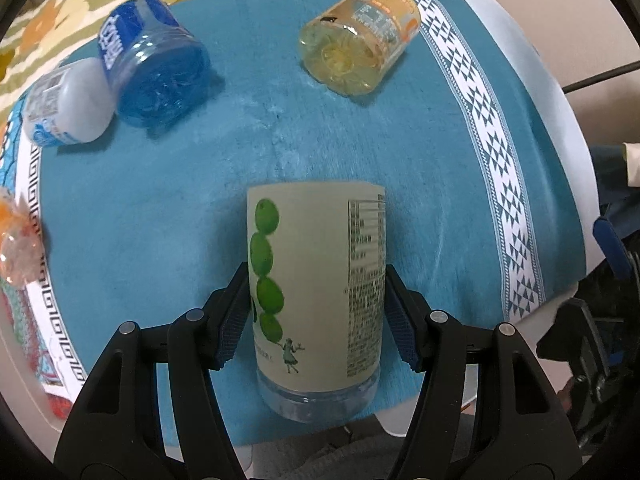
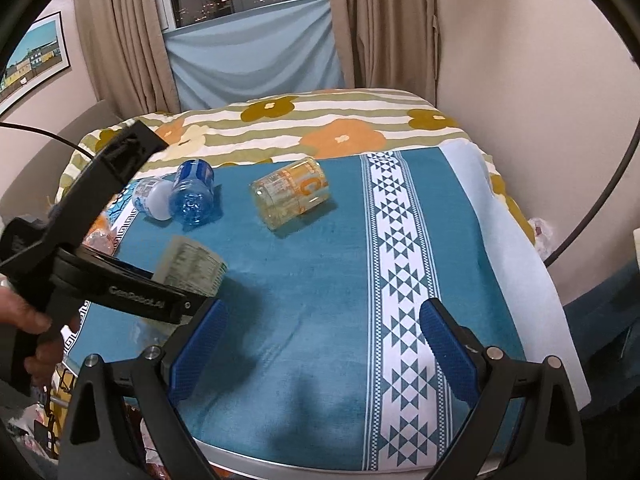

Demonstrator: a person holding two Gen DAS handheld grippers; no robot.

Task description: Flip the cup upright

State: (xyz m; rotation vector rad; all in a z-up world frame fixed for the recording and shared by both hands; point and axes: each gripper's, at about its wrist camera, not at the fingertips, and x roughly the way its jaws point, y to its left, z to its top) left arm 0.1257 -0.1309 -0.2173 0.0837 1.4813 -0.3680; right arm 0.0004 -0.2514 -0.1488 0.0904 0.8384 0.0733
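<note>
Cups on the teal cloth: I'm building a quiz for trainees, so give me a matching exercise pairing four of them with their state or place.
Things:
1. pale cup with green grape label
2. clear blue plastic cup
3. clear yellowish cup with orange label
4. small white cup with blue print

States:
A. lying on its side, alone near the patterned white stripe
B. gripped between the left claw pads
C. lying touching the white cup
D. lying at the cloth's edge, against the blue cup

Pairs: 1-B, 2-C, 3-A, 4-D

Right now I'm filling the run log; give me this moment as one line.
left gripper: shut on green-label cup | cup: tilted above teal cloth | right gripper: open, empty | other cups: lying down
</note>
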